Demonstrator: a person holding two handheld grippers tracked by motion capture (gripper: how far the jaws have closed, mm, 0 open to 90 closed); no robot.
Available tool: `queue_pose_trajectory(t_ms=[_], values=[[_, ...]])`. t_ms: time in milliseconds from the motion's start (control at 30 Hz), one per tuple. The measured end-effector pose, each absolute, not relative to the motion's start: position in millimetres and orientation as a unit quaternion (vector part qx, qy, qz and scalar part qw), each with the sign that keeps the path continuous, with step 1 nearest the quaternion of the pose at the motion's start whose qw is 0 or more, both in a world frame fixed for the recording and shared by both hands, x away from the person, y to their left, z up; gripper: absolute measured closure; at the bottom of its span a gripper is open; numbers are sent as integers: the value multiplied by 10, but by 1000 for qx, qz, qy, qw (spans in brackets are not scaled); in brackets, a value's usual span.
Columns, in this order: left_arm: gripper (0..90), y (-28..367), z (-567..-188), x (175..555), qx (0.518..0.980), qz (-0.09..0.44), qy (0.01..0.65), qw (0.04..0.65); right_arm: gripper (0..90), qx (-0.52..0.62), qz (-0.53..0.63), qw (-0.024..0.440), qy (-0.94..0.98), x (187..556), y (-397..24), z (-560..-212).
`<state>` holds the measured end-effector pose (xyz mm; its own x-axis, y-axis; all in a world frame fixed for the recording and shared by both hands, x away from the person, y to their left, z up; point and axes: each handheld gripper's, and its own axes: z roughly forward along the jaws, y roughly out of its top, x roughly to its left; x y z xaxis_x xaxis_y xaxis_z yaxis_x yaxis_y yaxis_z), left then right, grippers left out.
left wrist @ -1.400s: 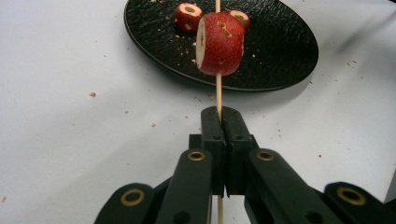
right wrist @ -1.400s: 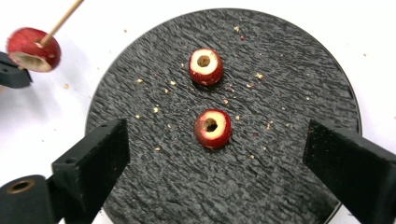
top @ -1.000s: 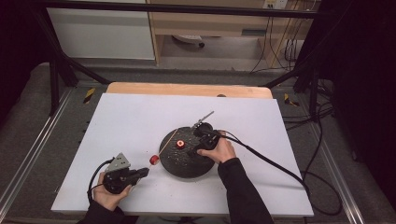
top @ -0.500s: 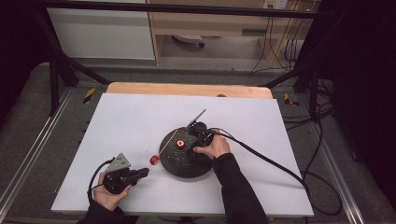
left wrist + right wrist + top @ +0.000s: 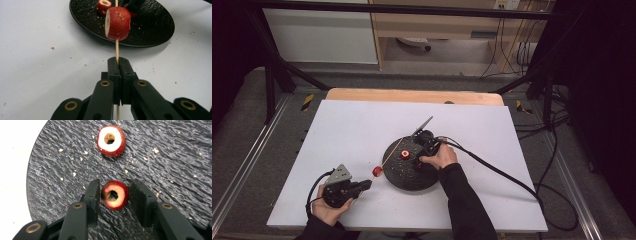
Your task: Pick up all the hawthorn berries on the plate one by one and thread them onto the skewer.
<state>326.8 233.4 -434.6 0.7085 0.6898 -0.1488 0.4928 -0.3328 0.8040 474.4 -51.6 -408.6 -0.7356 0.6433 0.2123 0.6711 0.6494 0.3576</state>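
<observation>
With the left claw (image 5: 117, 65) clamped on the skewer (image 5: 116, 48) beside the black plate (image 5: 175, 157), close the right claw (image 5: 113, 195), whose jaws have just narrowed around a cored fruit ring (image 5: 114, 195) on that plate, squarely across the ring before lifting.

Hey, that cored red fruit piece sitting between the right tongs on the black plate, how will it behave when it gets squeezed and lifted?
The fruit piece is probably light, being small and hollowed. Its pale flesh looks soft, so a hard squeeze from the right tongs may crush or crack the ring. Its rounded red skin could slip or roll on the black plate if pinched off-centre.
</observation>
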Motion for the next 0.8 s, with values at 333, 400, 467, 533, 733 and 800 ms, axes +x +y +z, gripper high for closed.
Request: queue_pose_trajectory(t_ms=[333,400,467,533,733,800], values=[[890,2330,-4346,3267,809,110,365,447,624,-366,-204,39,-907,4748,-510,-4104],[890,2331,-4346,3267,809,110,365,447,627,-370,-203,40,-906,4751,-511,-4104],[890,2331,-4347,3267,809,110,365,447,628,-371,-203,40,-905,4751,-512,-4103],[890,2331,-4346,3266,809,110,365,447,629,-374,-204,40,-904,4752,-517,-4094],[890,2329,-4345,3264,809,111,365,447,631,-377,-219,42,-899,4738,-549,-4009],[890,2328,-4344,3262,808,111,365,449,631,-378,-223,41,-897,4729,-565,-3974]])
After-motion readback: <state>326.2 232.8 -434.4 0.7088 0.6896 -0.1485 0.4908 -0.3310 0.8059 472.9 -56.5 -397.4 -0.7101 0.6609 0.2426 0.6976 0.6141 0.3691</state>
